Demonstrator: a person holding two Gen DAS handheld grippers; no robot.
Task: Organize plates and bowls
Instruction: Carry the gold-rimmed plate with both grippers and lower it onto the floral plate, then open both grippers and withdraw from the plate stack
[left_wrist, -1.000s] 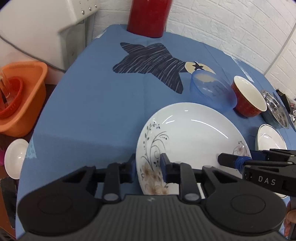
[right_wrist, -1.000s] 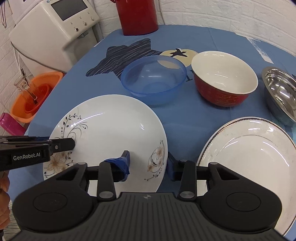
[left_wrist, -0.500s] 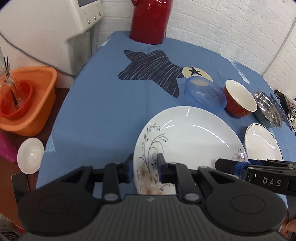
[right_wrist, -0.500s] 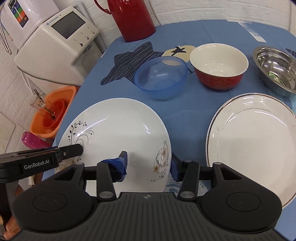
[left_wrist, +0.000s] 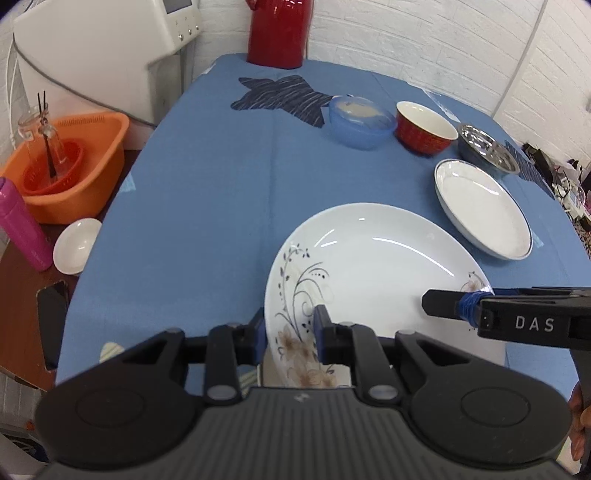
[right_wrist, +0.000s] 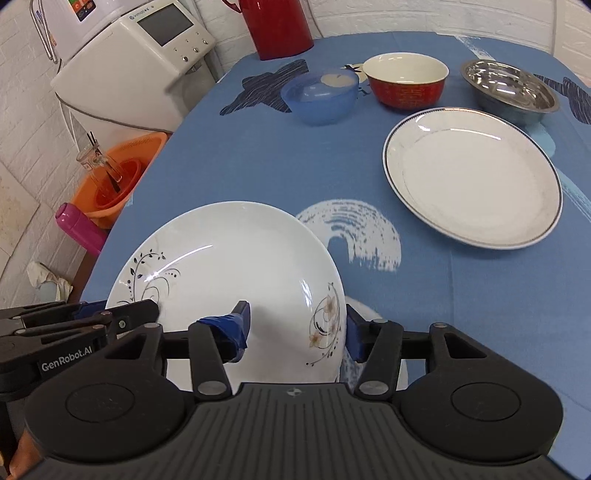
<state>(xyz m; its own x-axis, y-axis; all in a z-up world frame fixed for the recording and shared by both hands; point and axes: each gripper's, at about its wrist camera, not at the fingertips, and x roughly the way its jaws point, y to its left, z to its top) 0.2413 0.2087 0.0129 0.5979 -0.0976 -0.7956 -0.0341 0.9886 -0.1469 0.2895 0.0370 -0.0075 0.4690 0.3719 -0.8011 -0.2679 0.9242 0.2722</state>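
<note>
Blue tablecloth (left_wrist: 207, 192), both grippers gripping floral plate (left_wrist: 373, 266)

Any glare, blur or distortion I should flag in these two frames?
Left wrist view: streak glare on the flowered plate; far bowls soft; walls bowed by fisheye. Right wrist view: sharper; glare streaks on the flowered plate and steel bowl; black corner vignette in both.

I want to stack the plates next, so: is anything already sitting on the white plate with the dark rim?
No. In the right wrist view the dark-rimmed plate lies bare on the blue tablecloth, with nothing on it.
</note>
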